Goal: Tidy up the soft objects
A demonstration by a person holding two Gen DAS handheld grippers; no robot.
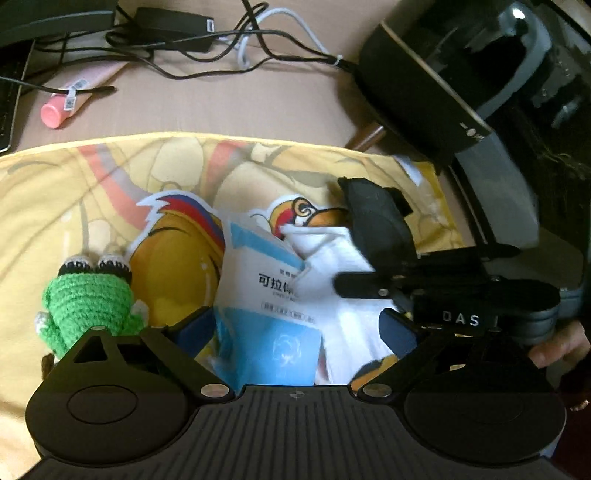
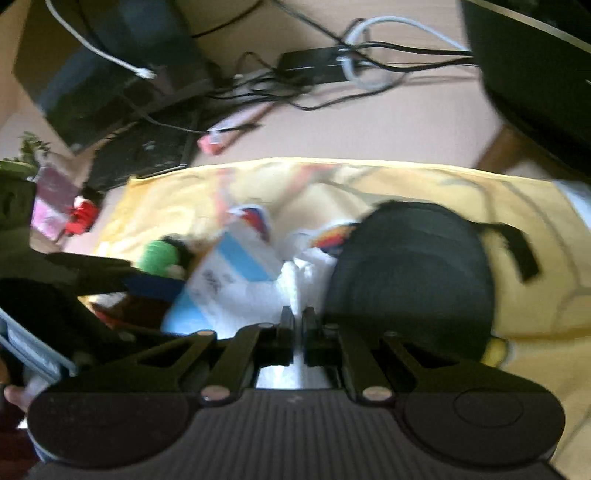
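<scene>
A yellow cartoon-print cloth (image 1: 55, 203) covers the tabletop. On it lie a green crochet toy (image 1: 88, 299), a blue-and-white packet (image 1: 258, 288), a white cloth (image 1: 347, 325) and a black pouch (image 1: 376, 221) with a strap. My left gripper (image 1: 295, 328) is open, its blue-tipped fingers (image 1: 195, 328) either side of the packet. My right gripper (image 2: 298, 321) is shut with the white cloth (image 2: 295, 273) in the narrow gap, beside the black pouch (image 2: 413, 273). The right wrist view is blurred; the toy (image 2: 159, 254) and packet (image 2: 229, 280) lie to its left.
Beyond the cloth lie a pink tube (image 1: 59, 110), tangled cables (image 1: 236, 40), a black adapter (image 1: 173, 29) and a large black appliance (image 1: 424, 81) at the right. A keyboard (image 2: 140, 155) and a red item (image 2: 81, 218) sit at the left. A person's hand (image 1: 557, 347) holds the right gripper.
</scene>
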